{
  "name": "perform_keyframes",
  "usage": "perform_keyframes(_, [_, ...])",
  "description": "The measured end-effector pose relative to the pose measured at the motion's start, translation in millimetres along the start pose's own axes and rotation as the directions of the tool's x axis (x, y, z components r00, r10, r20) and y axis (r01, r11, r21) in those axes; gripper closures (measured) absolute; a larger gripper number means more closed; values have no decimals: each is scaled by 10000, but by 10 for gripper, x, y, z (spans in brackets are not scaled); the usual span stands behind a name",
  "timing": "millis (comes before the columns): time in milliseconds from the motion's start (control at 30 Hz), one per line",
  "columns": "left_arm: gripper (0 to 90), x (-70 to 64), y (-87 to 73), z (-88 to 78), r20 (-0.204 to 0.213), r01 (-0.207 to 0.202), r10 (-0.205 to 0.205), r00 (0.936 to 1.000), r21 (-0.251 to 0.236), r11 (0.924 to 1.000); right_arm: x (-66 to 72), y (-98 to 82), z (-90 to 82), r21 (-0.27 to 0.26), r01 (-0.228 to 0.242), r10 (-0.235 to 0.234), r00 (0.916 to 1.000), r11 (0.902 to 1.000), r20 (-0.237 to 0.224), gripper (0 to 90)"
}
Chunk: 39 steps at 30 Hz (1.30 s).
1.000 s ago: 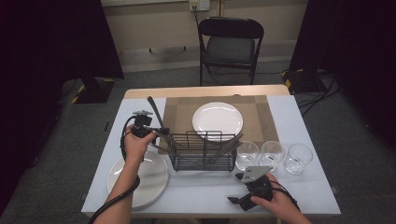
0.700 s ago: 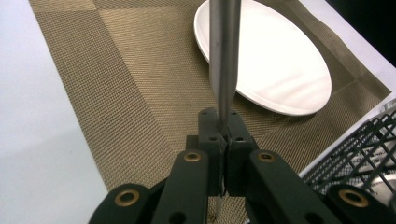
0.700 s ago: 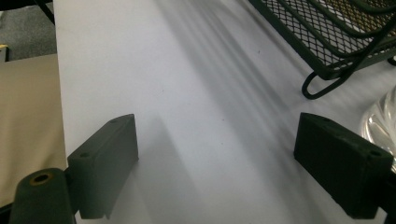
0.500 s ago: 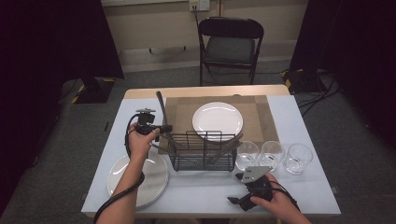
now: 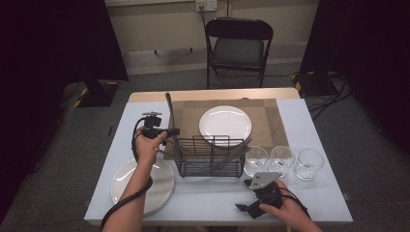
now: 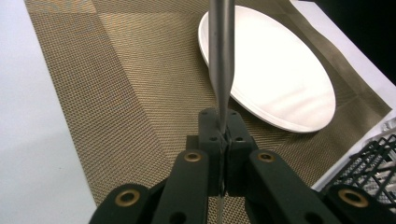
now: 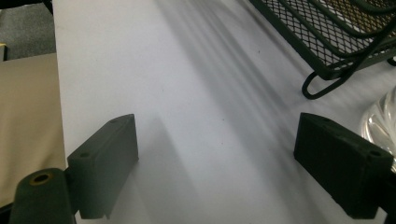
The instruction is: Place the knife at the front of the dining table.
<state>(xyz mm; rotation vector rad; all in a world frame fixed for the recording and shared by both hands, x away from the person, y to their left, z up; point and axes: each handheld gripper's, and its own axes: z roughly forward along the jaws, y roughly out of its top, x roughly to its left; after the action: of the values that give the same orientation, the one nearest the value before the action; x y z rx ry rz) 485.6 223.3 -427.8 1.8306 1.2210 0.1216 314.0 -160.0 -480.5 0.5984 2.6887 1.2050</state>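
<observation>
My left gripper (image 5: 171, 131) (image 6: 223, 126) is shut on the thin end of a long grey metal utensil (image 5: 169, 108) (image 6: 219, 56). The utensil sticks out away from the jaws, over the left part of a woven brown placemat (image 5: 270, 121) (image 6: 130, 93). A white plate (image 5: 225, 124) (image 6: 275, 74) lies on that mat just to the right. A black wire rack (image 5: 210, 157) (image 7: 336, 37) holding more utensils stands in front of the plate, right beside the left hand. My right gripper (image 5: 243, 195) (image 7: 229, 158) rests open on the white table near the front edge, nothing between its pads.
Three clear glasses (image 5: 283, 158) stand in a row right of the rack; one edge of a glass (image 7: 383, 121) is close to the right jaw. A stack of white plates (image 5: 159, 186) sits at the front left under the left forearm. A folding chair (image 5: 239, 48) stands beyond the table.
The left gripper has shifted slightly right and toward the far side with the utensil in it. The right gripper has stayed put.
</observation>
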Motion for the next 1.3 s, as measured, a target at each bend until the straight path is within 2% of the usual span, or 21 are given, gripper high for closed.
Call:
perform_keyframes(300, [889,9,-5,50,117,108,-106,9999,-144,9998,-4,-1,-1,-15,-35,35,10000,10000,-28,125])
perform_keyframes(500, [890,28,-24,64,207,357,-350,9992,-333,9988,-3,-1,-1,-10,-46,46,10000,10000,-26,125])
perform_keyframes(633, [890,30,-21,73,202,254,-248,9995,-293,9992,-3,-1,-1,-11,-35,35,10000,10000,-25,125])
perform_keyframes(833, [889,43,-27,86,222,458,-449,9987,-393,9982,-5,-1,-2,-17,-45,45,10000,10000,-36,125])
perform_keyframes(1200, [885,75,-31,99,229,608,-599,9979,-400,9973,-2,0,-1,-7,-19,19,10000,10000,-22,125])
perform_keyframes(1300, [884,82,-31,108,245,542,-533,9983,-394,9978,-3,-1,-1,-8,-42,42,10000,10000,-25,125])
